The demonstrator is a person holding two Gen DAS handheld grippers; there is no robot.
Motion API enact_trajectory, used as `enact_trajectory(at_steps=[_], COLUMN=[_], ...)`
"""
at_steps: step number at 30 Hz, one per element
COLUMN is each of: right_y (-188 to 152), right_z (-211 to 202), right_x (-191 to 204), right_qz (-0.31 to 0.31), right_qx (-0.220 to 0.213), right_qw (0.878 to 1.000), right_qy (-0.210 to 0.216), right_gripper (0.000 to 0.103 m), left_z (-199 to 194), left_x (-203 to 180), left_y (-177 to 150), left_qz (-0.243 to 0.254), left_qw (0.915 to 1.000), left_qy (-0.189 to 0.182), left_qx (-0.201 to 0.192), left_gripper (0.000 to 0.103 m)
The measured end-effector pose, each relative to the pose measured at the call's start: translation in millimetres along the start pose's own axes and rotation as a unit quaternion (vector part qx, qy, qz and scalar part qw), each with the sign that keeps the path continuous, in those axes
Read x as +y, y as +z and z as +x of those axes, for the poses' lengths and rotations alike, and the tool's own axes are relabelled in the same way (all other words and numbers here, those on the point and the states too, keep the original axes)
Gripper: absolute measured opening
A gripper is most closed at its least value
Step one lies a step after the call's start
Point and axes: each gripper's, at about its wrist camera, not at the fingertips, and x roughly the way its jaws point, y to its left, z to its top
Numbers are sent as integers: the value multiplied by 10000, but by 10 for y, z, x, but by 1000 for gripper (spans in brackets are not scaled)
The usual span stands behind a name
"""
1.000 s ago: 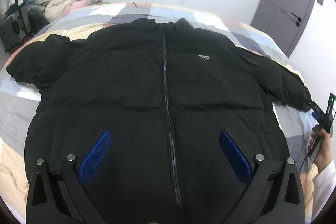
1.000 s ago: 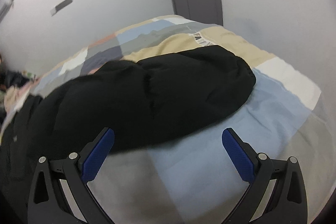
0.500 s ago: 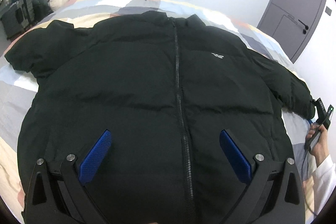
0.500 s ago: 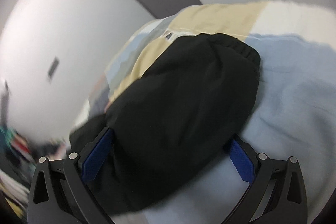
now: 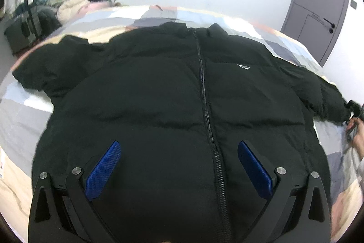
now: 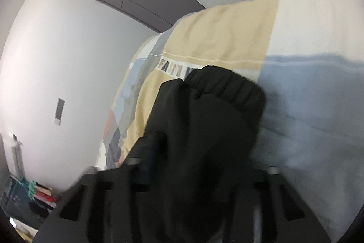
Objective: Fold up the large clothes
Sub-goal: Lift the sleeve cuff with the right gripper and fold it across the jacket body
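Note:
A large black puffer jacket [image 5: 182, 95] lies face up and zipped on the patchwork bed [image 5: 20, 129], both sleeves spread out. My left gripper [image 5: 179, 167] is open and empty, hovering over the jacket's hem. In the right wrist view the jacket's right sleeve [image 6: 204, 129], with its elastic cuff, lies between the fingers of my right gripper [image 6: 200, 170]. The blue pads are hidden by the fabric and the jaws look drawn in on it. The right gripper [image 5: 352, 111] also shows at that sleeve's end in the left wrist view.
A pile of clothes and bags [image 5: 56, 6] lies at the bed's far left by the wall. A grey door [image 5: 318, 6] stands at the back right. The bed's right edge [image 6: 318, 15] runs just beyond the cuff.
My right gripper moved forward over the sleeve and its jaws closed in on it near the cuff. My left gripper has stayed open while its view pulled back a little.

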Motion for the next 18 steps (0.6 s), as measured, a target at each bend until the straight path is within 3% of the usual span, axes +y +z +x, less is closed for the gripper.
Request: enact_trajectory(at_steps=[2, 5, 10, 14, 18], right_y=[8, 26, 126, 136, -4], right_z=[-96, -331, -813, -1206, -1550], right_x=[168, 430, 895, 1346, 1895], right_qz=[-298, -784, -1149, -1437, -1852], right_qx=[-51, -222, -554, -698, -839], right_qw=[9995, 9966, 9917, 9868, 9784], right_qy=[110, 109, 134, 260, 368], right_gripper=[9, 6, 5, 5, 5], left_z=[-31, -70, -206, -376, -536], left_x=[-4, -2, 0, -47, -25], left_y=[-12, -16, 18, -12, -76], left_qz=[82, 96, 115, 418, 517], left_qw=[10000, 9999, 9994, 9976, 9964], left_qy=[14, -78, -193, 111, 42], left_qx=[-50, -90, -250, -543, -667], left_gripper=[103, 103, 103, 103, 103])
